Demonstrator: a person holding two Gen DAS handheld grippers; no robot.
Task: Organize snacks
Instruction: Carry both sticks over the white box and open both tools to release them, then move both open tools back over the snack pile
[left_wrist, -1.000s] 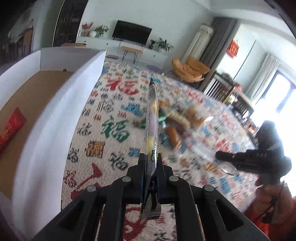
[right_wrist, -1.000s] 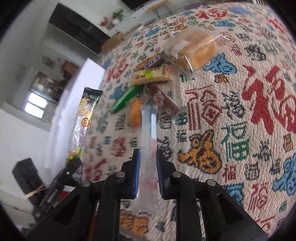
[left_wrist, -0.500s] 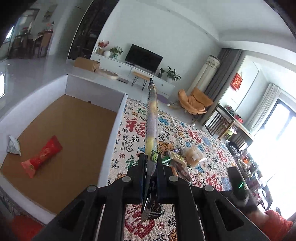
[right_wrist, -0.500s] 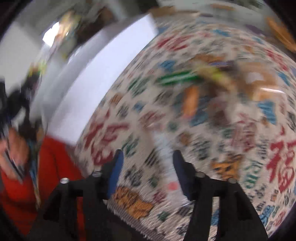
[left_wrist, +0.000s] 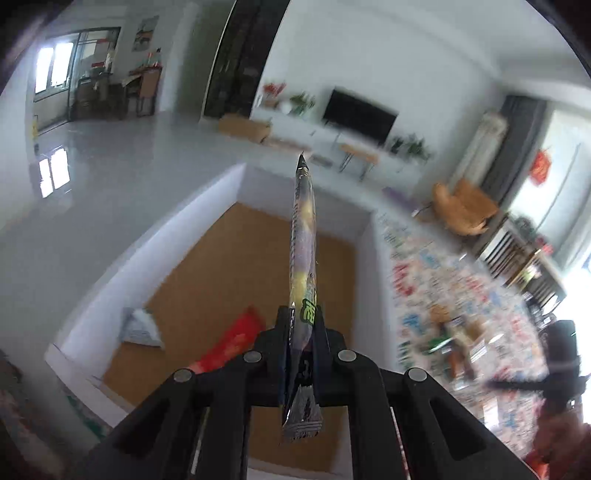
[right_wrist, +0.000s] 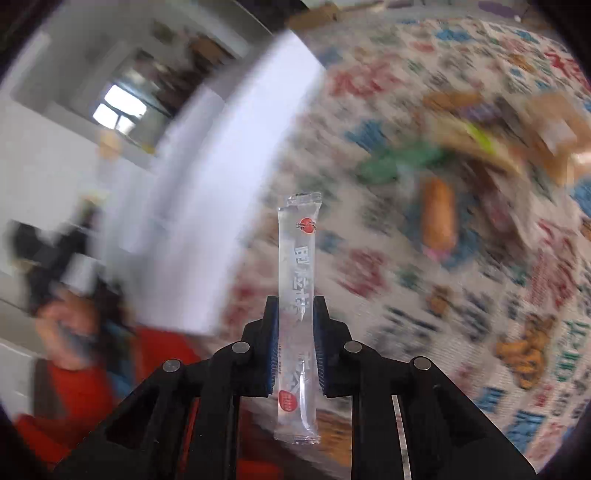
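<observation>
Now left tongs (left_wrist: 301, 325), clamped on long dark snack stick (left_wrist: 303, 258), hover over white cardboard box (left_wrist: 207, 206) — right tongs (right_wrist: 294, 325) re-clamped on clear sachet (right_wrist: 298, 280) — drop next.

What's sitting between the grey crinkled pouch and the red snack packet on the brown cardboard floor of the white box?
Nothing: in the left wrist view, only bare brown floor separates the grey crinkled pouch from the red snack packet inside the white box.
</observation>
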